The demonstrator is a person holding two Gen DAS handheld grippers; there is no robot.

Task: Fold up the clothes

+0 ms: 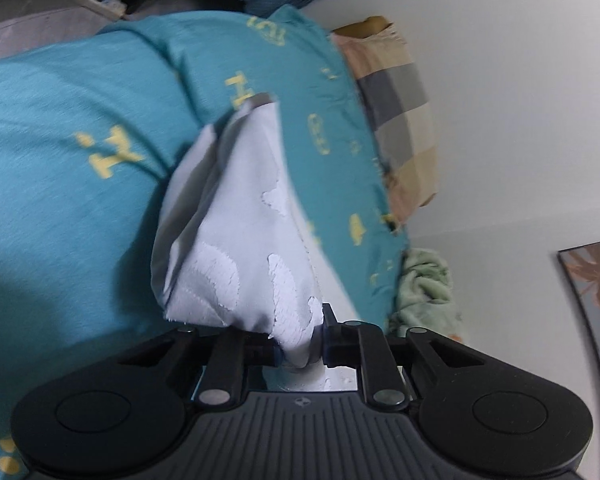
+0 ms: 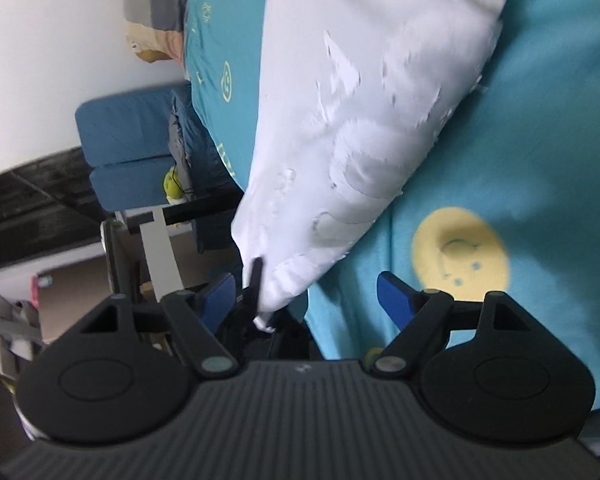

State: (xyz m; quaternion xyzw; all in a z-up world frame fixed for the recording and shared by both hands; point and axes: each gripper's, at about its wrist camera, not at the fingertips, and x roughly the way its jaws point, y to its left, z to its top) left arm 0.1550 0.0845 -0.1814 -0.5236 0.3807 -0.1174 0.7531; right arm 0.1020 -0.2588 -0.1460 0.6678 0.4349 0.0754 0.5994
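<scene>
A white cloth garment with cracked print (image 1: 236,240) lies on a teal bedsheet with yellow symbols (image 1: 60,208). Its near end sits between the left gripper's (image 1: 300,346) fingers. A checked pillow (image 1: 396,112) lies beyond the sheet's right edge, a pale green towel (image 1: 424,288) nearer.

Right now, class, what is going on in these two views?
A person with a handheld gripper in each hand is folding a white garment over a bed with a teal sheet. The left gripper has its jaws shut on a bunched corner of the cloth. The right gripper has its jaws open, with the garment's end between them, not pinched. The garment looks partly lifted.
</scene>
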